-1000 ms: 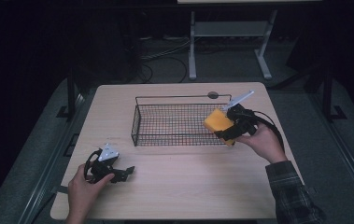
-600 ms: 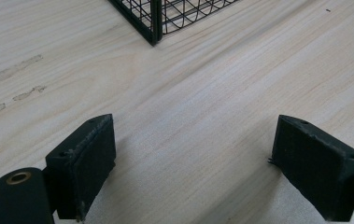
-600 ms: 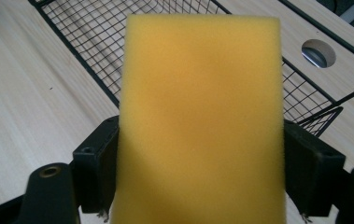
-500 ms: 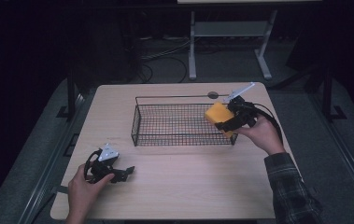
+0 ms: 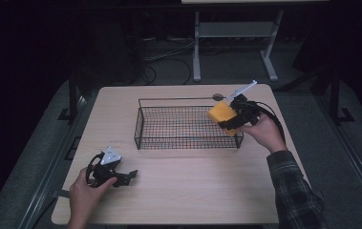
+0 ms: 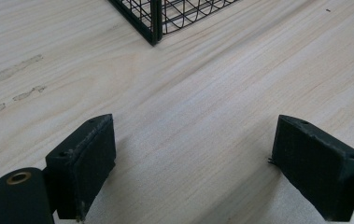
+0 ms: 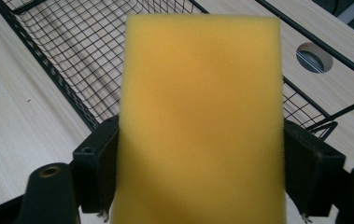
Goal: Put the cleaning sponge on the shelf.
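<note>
Right tongs point(image 5: 227, 125) grip a yellow sponge point(image 5: 222, 114), pads pressed on its two long sides; in the right gripper view the sponge point(image 7: 201, 121) stands up out of the jaws, long axis running along them and away from the hand. The sponge is held in the air at the right end of the wire basket point(image 5: 140, 125), partly over the rim, and the mesh floor lies beyond and below it. Key relation: the basket interior lies to the left of the sponge in the high view and lower, so the drop probably needs a short carry inward over the rim before letting go. Left tongs point(image 5: 130, 176) rest on the desk point(image 5: 193, 186) near its front left corner, jaws wide with nothing between them, well apart from the basket; the right hand point(image 5: 263, 134) is plainly the nearer one. The basket looks bare inside.
</note>
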Demonstrator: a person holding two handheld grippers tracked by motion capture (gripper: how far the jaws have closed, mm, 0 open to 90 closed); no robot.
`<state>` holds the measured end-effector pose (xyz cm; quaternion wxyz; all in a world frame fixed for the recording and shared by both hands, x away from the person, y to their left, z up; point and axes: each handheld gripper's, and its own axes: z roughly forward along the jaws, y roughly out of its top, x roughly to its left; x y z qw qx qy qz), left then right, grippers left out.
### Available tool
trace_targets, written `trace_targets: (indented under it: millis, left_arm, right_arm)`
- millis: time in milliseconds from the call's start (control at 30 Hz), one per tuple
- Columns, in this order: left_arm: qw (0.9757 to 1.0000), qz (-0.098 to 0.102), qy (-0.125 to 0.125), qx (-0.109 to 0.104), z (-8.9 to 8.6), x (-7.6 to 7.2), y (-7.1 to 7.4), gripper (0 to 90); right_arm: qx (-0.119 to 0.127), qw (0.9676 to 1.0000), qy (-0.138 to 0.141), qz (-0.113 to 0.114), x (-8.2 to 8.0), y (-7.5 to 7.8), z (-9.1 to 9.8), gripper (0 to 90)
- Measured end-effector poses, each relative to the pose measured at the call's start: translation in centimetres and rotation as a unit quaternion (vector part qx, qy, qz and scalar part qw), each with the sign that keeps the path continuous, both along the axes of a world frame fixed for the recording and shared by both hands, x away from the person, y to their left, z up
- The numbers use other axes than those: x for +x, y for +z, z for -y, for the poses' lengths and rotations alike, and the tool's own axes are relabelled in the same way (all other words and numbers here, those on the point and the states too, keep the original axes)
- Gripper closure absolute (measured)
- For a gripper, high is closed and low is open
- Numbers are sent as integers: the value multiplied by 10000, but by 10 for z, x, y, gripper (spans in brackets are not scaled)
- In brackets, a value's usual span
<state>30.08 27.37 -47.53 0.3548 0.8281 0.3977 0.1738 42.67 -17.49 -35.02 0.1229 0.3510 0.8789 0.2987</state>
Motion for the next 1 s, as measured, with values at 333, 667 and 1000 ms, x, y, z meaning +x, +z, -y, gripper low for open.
trace_targets:
  millis: [333, 667, 1000]
  left_arm:
    - [10000, -1, -1, 2, 0, 0, 0, 128]
    - [10000, 0, 0, 0, 0, 0, 0, 127]
    - [10000, 0, 1, 1, 0, 0, 0, 127]
  right_arm:
    - [-70, 10000, -30, -55, 13, -8, -6, 235]
    - [-133, 9999, -30, -98, 23, -15, -12, 235]
    - [-164, 9997, -61, -150, 30, -23, -13, 234]
